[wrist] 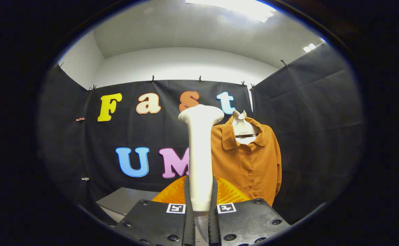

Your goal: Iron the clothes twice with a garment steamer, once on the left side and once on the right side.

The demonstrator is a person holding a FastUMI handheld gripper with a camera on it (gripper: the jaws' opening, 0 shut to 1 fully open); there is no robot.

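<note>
My gripper (200, 201) is clamped on the garment steamer (200, 153): both fingers press the sides of its white handle, which stands upright between them and rises well above the fingertips. The steamer's head flares out wide at the top, tilted a little toward the shirt side. Below the grip, the handle's lower end tapers down between the finger bases, pale and a bit blurred there, so I can't tell how it ends.

Just behind the fingers and the handle sits an orange ribbed thing (231, 193), rounded, spreading out to both sides of the handle; probably part of the steamer's stand or base, hard to say from here.

Ahead and to the right of my gripper hangs the orange shirt (250, 160), buttoned, collar open, on a white hanger (242, 128) whose neck shows inside the collar. The shirt faces me, hanging straight down against the black booth wall (315, 119). The steamer head is just left of the shirt's collar and shoulder in view, overlapping the shirt's left edge; whether it touches the cloth I can't tell, it looks nearer to me than the shirt.

Left of my fingers and lower down, a grey flat table surface (124, 200) shows beyond the finger base.
</note>
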